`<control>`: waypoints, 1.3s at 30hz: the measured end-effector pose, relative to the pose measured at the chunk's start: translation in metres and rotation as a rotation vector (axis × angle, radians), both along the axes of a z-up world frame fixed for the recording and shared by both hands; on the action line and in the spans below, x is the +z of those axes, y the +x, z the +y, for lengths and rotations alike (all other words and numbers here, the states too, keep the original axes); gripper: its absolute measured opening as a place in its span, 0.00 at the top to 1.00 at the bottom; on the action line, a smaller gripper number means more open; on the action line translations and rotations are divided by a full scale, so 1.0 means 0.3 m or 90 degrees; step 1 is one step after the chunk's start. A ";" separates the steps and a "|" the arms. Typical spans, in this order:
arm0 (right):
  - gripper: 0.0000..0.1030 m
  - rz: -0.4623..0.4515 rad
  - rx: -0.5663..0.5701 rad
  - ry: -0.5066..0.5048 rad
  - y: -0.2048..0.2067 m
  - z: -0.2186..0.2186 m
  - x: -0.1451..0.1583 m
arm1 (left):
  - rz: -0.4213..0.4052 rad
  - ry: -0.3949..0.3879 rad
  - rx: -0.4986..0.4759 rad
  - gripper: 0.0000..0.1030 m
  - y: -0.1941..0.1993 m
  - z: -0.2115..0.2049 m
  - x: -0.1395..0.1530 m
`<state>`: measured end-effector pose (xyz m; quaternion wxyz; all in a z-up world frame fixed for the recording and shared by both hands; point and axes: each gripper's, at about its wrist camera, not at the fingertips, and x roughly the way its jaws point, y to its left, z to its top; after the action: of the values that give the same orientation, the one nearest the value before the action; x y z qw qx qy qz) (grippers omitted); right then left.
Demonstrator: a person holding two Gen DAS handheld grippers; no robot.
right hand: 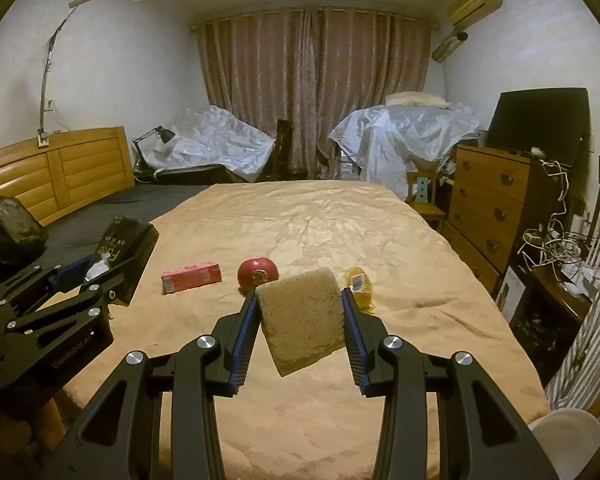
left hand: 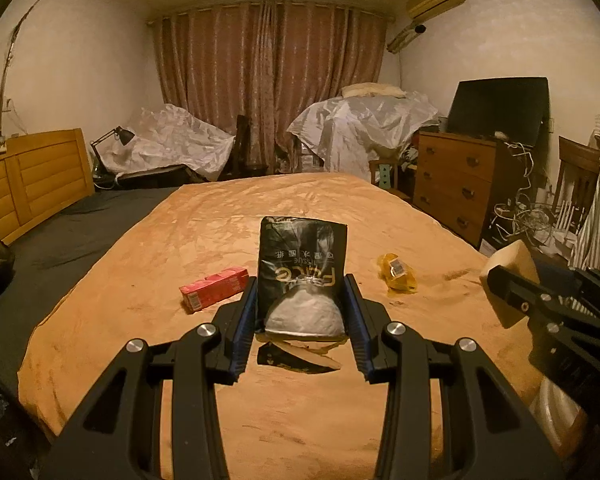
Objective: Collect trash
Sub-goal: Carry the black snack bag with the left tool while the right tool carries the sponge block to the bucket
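Left hand-held gripper (left hand: 300,312) is clamped on a black tissue pack (left hand: 302,268), held upright above the bed (left hand: 220,216). Right hand-held gripper (right hand: 300,320) is clamped on a tan sponge block (right hand: 302,318), tilted, also clear of the orange blanket. Left lying on the bed are a pink carton (right hand: 191,277), a red ball (right hand: 258,272) and a yellow wrapper (right hand: 360,286).
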<state>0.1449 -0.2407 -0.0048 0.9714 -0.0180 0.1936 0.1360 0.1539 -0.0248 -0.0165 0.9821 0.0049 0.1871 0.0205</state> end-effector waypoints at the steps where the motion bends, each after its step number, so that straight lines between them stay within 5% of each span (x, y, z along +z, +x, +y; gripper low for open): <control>1: 0.60 0.000 -0.004 -0.001 -0.004 -0.013 0.003 | 0.001 0.000 -0.003 0.62 0.001 -0.003 0.001; 21: 0.60 0.011 -0.109 -0.020 -0.158 -0.394 0.067 | 0.009 0.018 -0.119 0.61 -0.003 -0.259 0.001; 39: 0.59 0.049 -0.230 -0.006 -0.334 -0.854 0.060 | 0.025 0.028 -0.276 0.61 -0.045 -0.641 0.013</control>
<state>0.0447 -0.4971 0.0133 0.9719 0.0177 0.2312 -0.0412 0.1404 -0.2170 -0.0128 0.9594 0.0666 0.2003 -0.1871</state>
